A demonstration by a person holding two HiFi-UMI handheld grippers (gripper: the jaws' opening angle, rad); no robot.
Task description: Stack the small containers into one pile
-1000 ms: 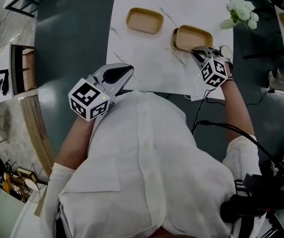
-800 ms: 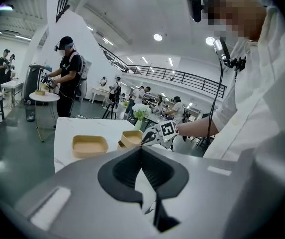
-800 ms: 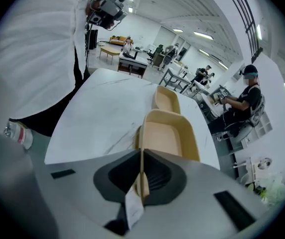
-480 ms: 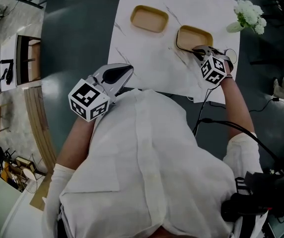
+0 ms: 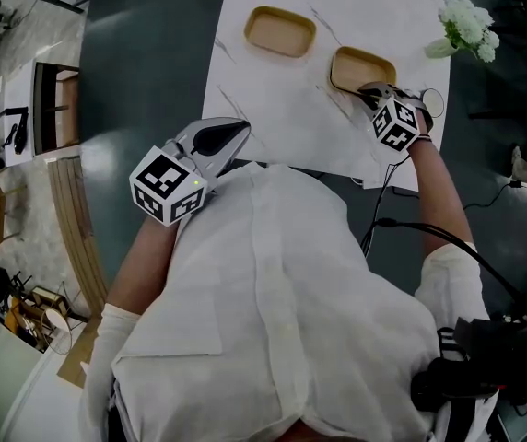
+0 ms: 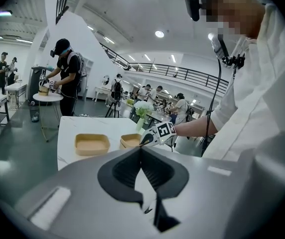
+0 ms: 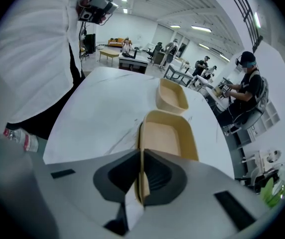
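Two tan rectangular containers stand on the white marble table point(image 5: 273, 109). The left container point(image 5: 280, 31) point(image 6: 91, 144) point(image 7: 171, 96) stands free. My right gripper point(image 5: 367, 90) point(image 7: 141, 156) is shut on the near rim of the right container point(image 5: 360, 68) point(image 7: 168, 136) point(image 6: 130, 140), the thin wall pinched between its jaws. A dark shadow shows along that container's left side. My left gripper point(image 5: 240, 129) point(image 6: 141, 151) is held back by the person's chest at the table's near edge, shut and empty.
White flowers point(image 5: 466, 26) stand at the table's far right corner. A small round object point(image 5: 432, 104) sits just right of my right gripper. A black cable point(image 5: 383, 187) hangs off the table's near edge. Other people work at tables in the background.
The head view has shifted a little. Neither gripper nor either container has visibly moved on the table.
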